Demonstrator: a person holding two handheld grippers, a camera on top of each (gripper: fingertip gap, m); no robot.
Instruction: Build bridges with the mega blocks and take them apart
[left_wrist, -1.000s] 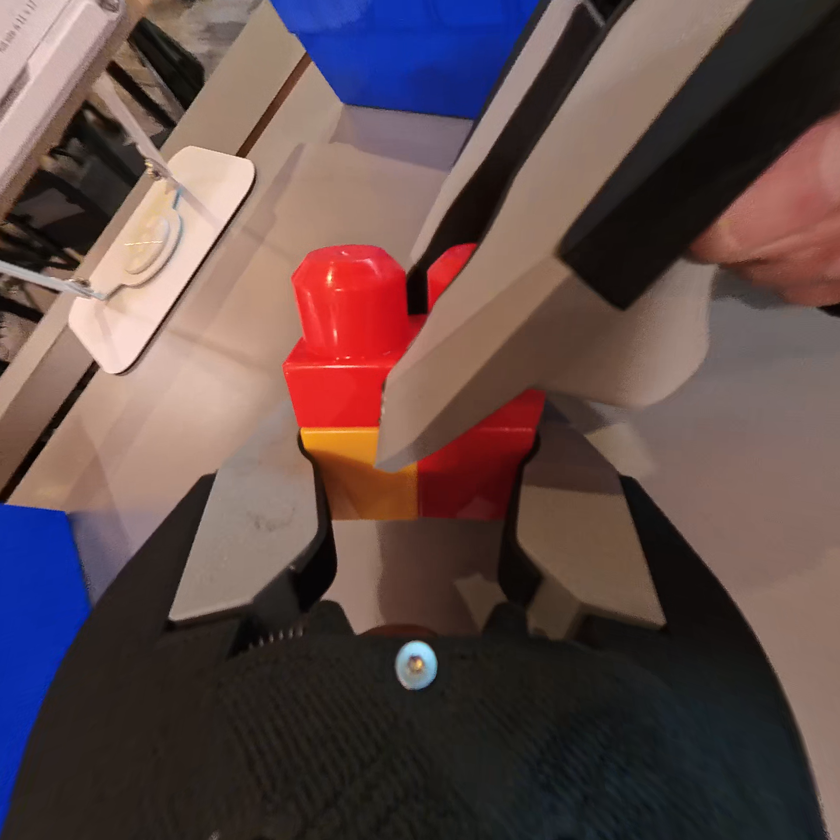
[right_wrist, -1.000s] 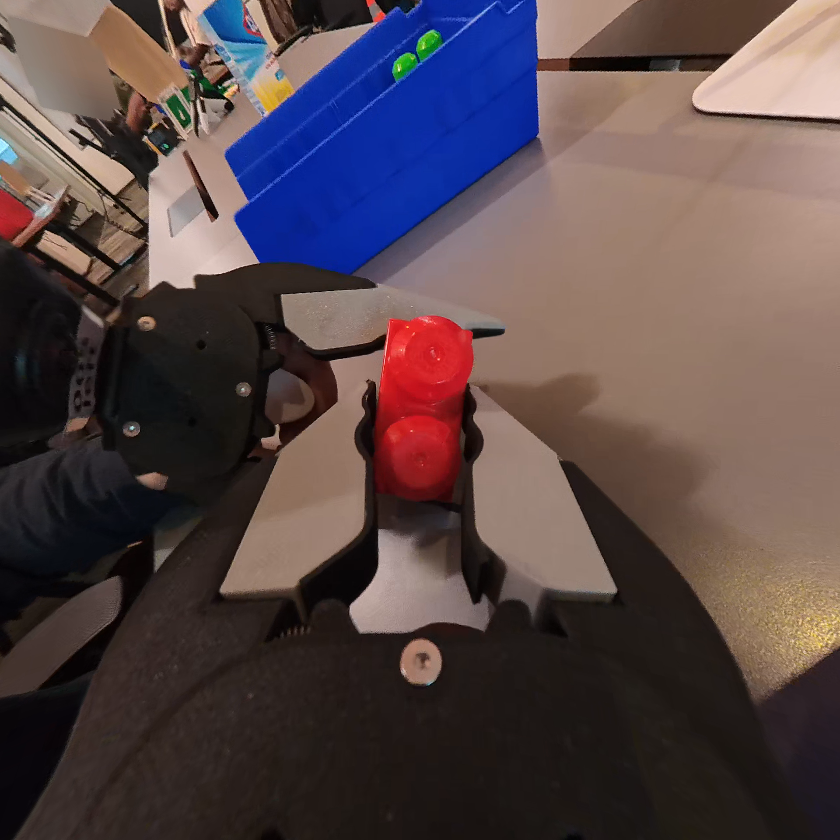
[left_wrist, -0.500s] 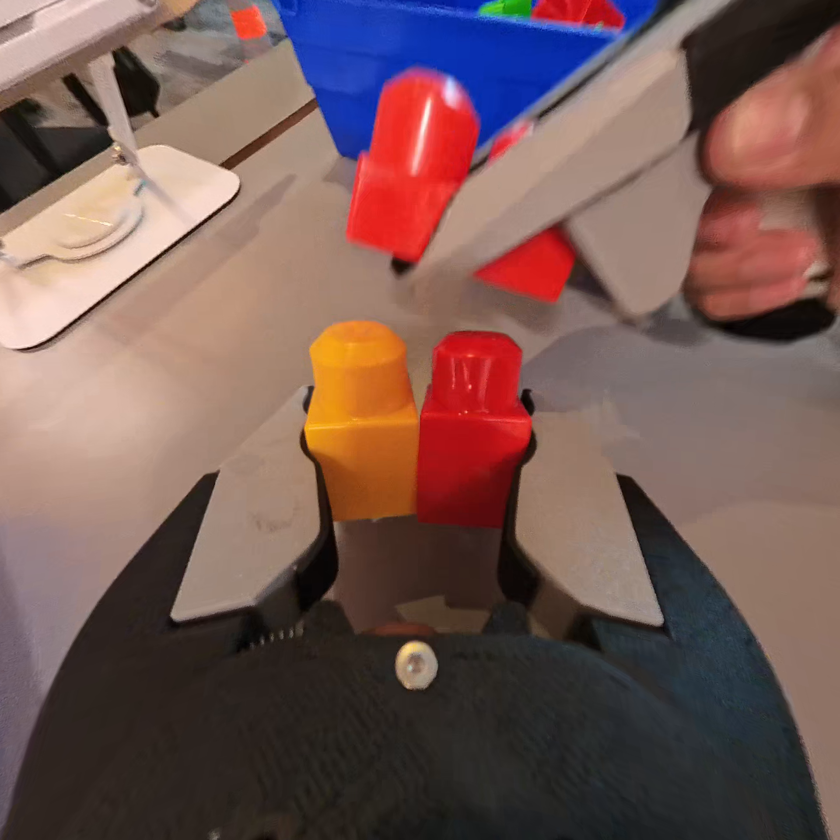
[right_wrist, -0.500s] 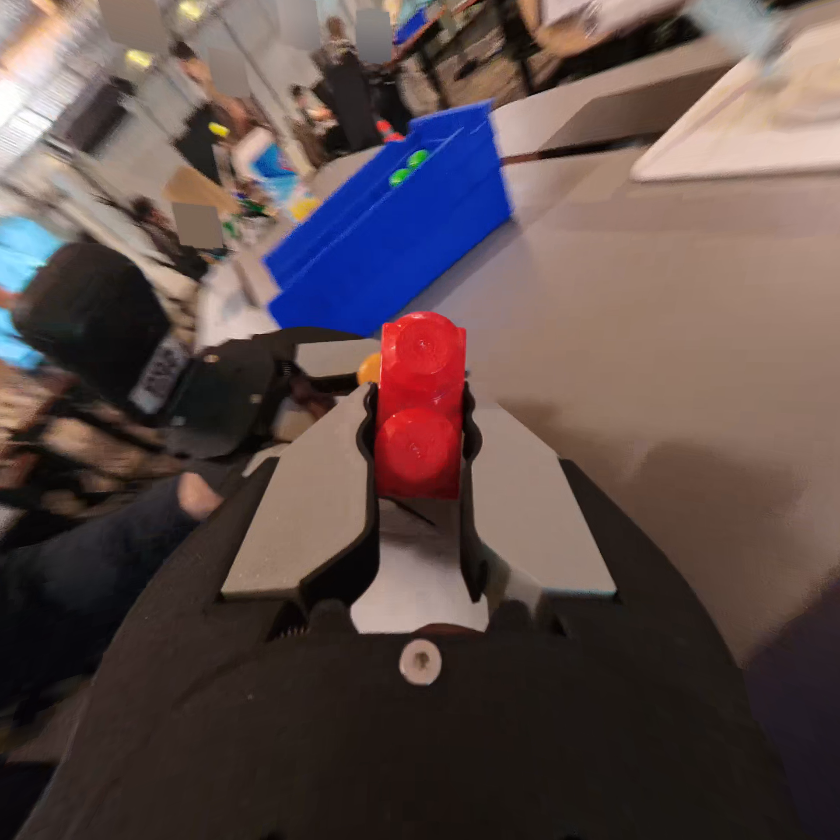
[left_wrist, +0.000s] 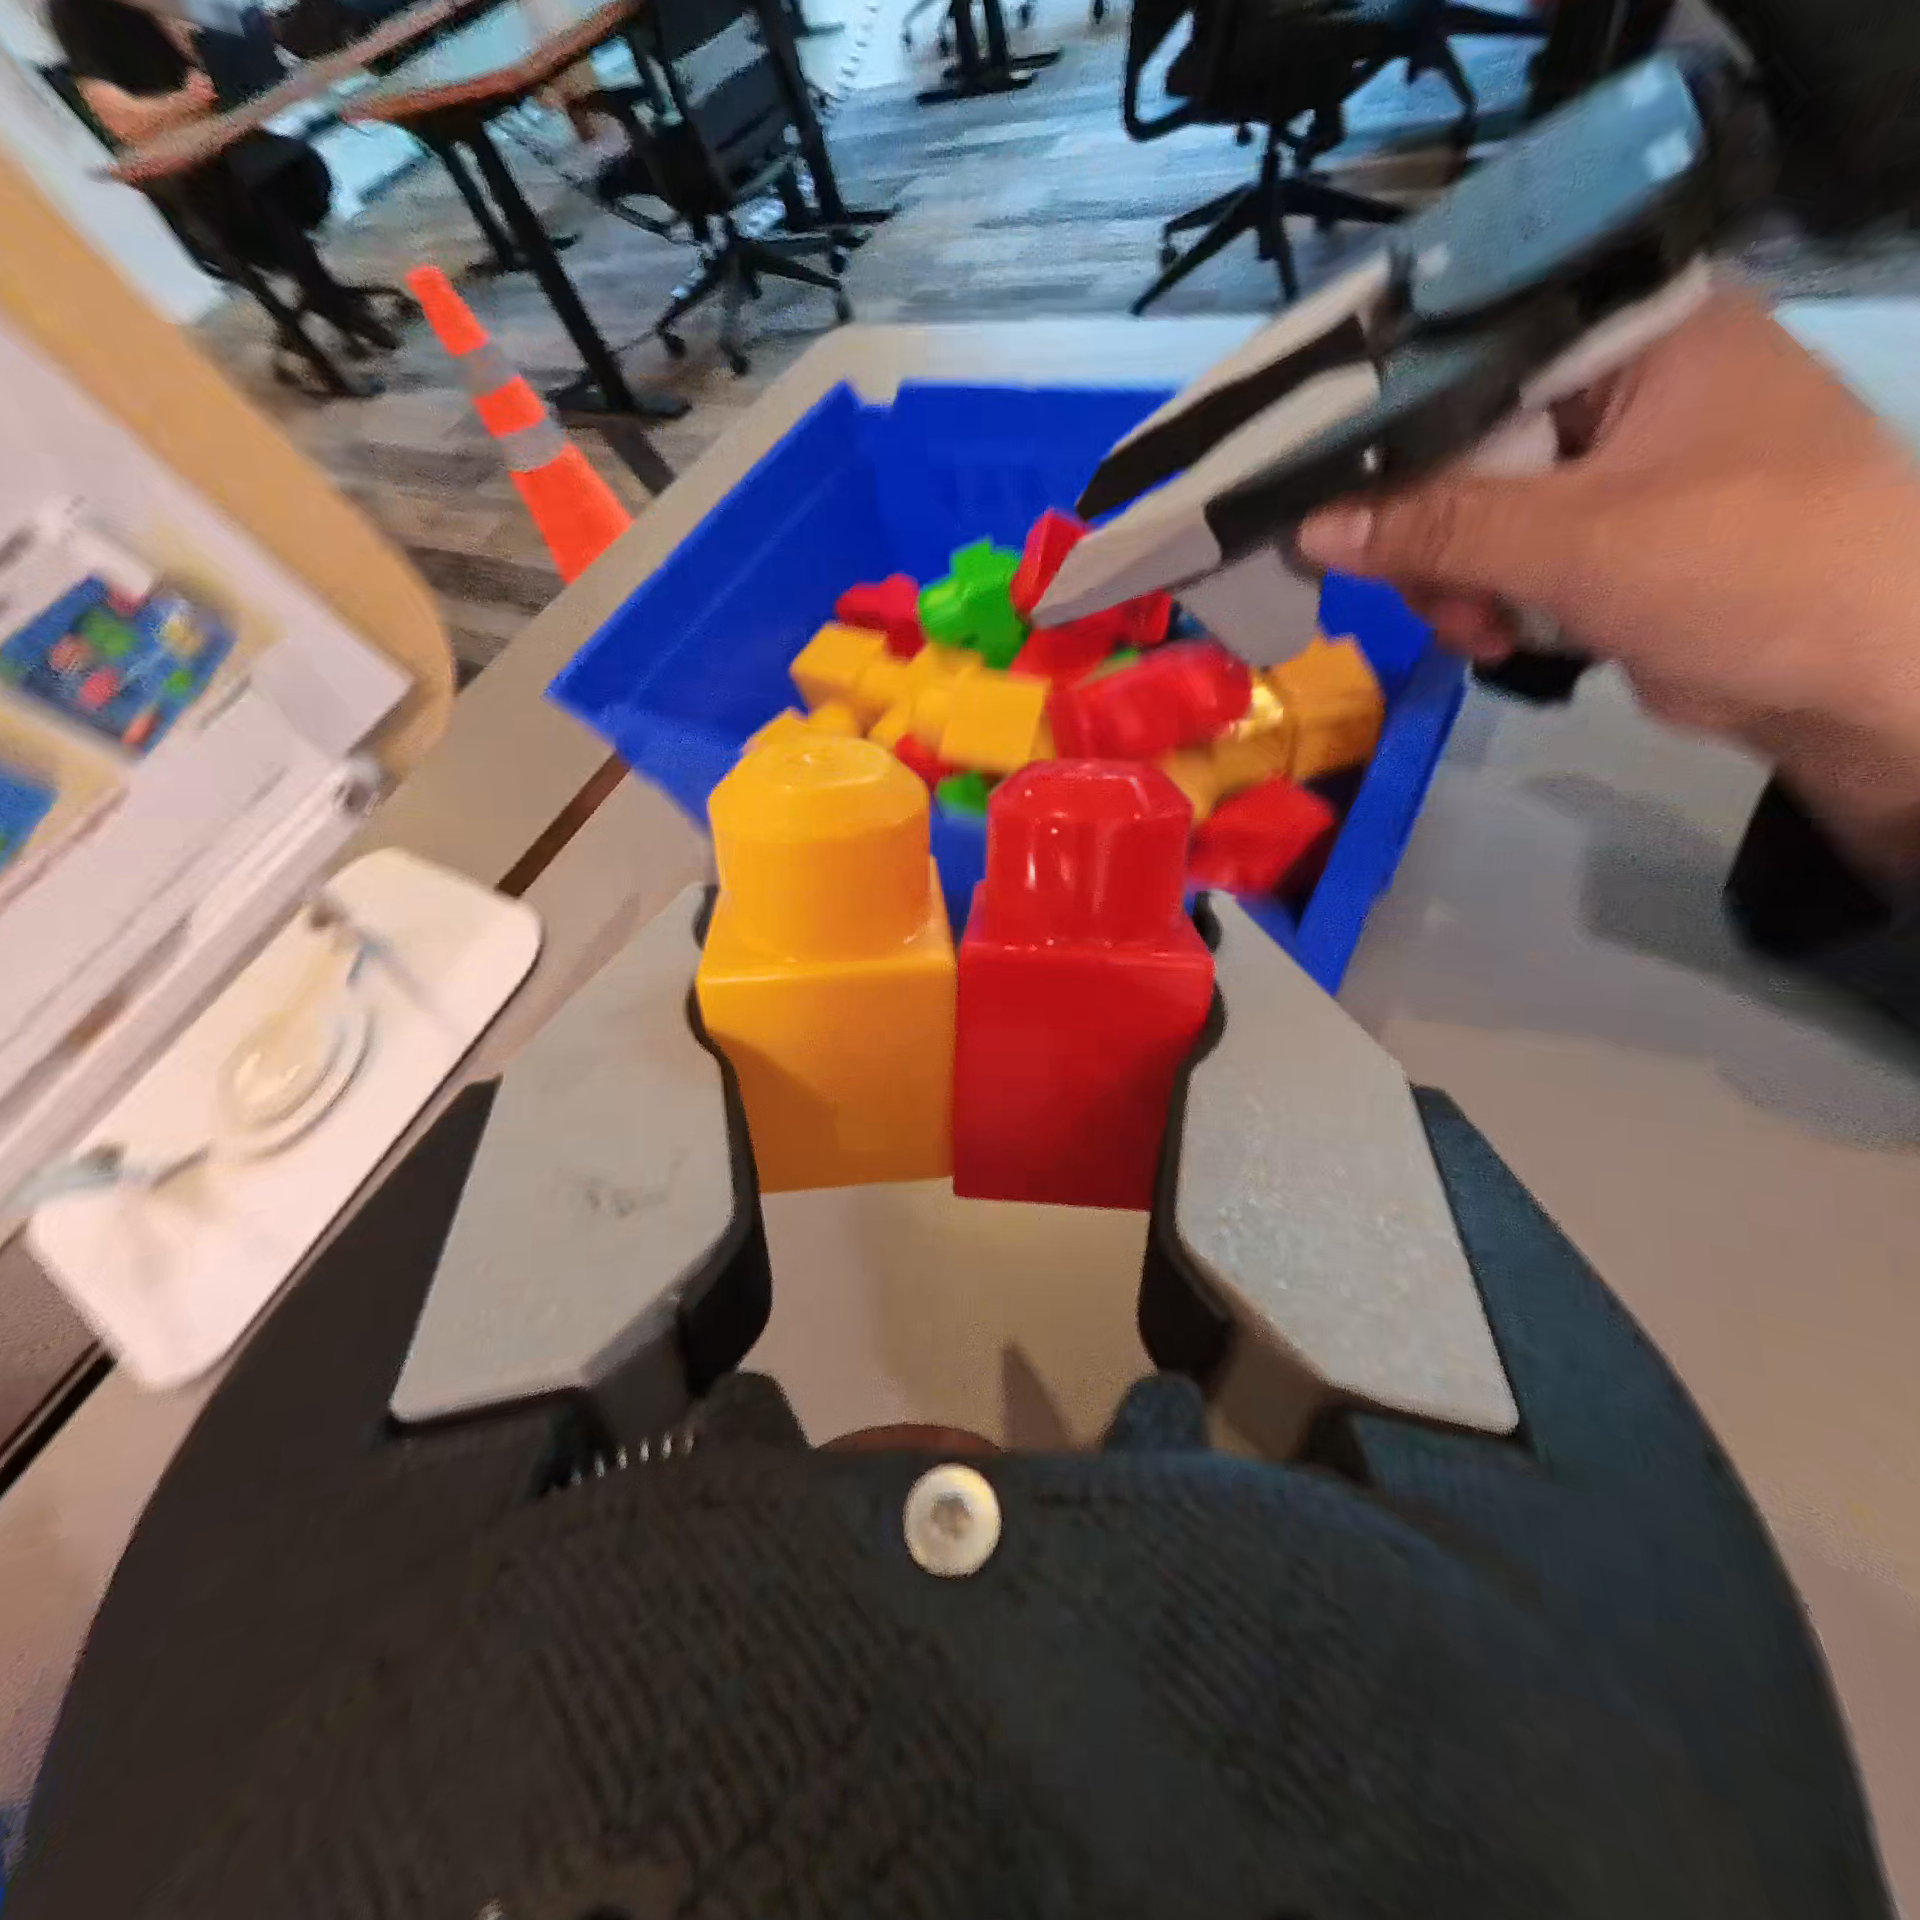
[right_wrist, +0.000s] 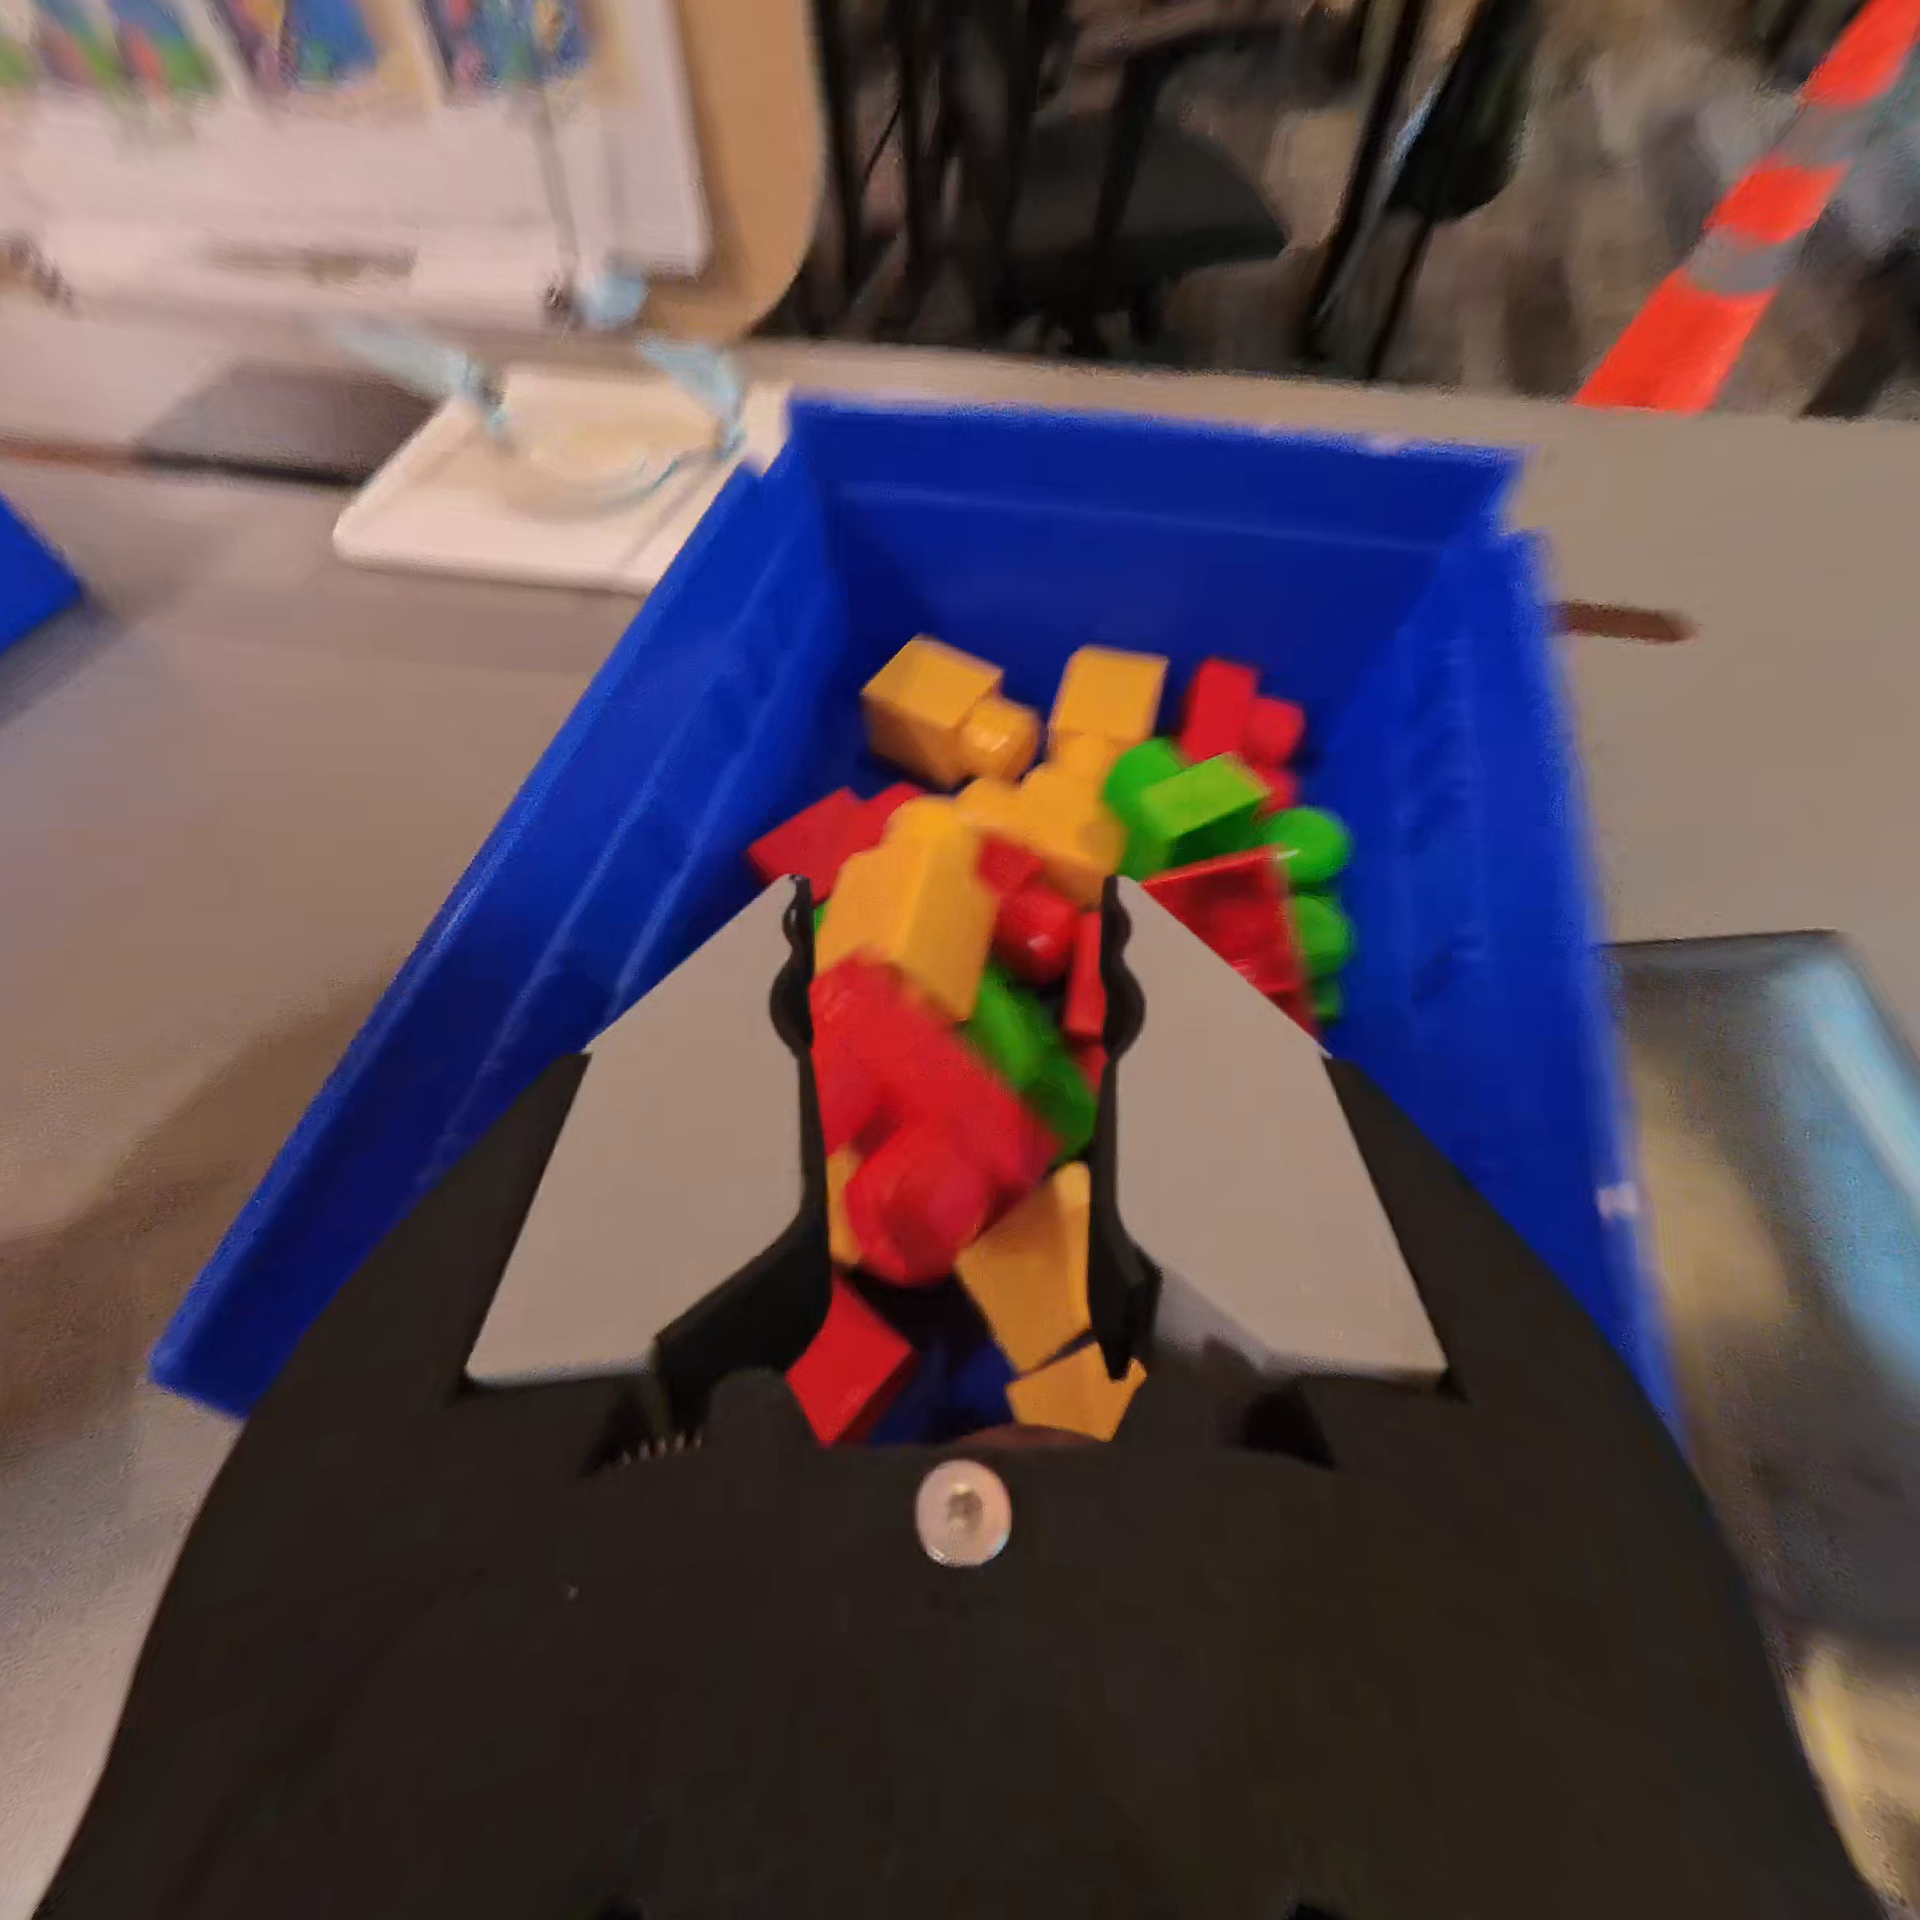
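My left gripper (left_wrist: 956, 906) is shut on two single-stud blocks side by side, an orange block (left_wrist: 831, 997) and a red block (left_wrist: 1081, 1039), held upright above the grey table (left_wrist: 1558, 1195). My right gripper (right_wrist: 954, 885) is open over the blue bin (right_wrist: 623, 883) of loose blocks. A red two-stud block (right_wrist: 914, 1122) lies tilted between its fingers with gaps to both pads. In the left wrist view the right gripper (left_wrist: 1070, 566) hangs over the far part of the bin (left_wrist: 727, 644).
A white stand base (left_wrist: 270, 1091) sits on the table to the left of the bin. An orange cone (left_wrist: 520, 436) and office chairs stand on the floor beyond. The corner of a second blue bin (right_wrist: 31, 582) shows at the far left.
My right gripper pulled the red two-stud block off the orange and red blocks, carried it over the bin and opened, and the block left its grasp. My left gripper kept hold and lifted toward the bin.
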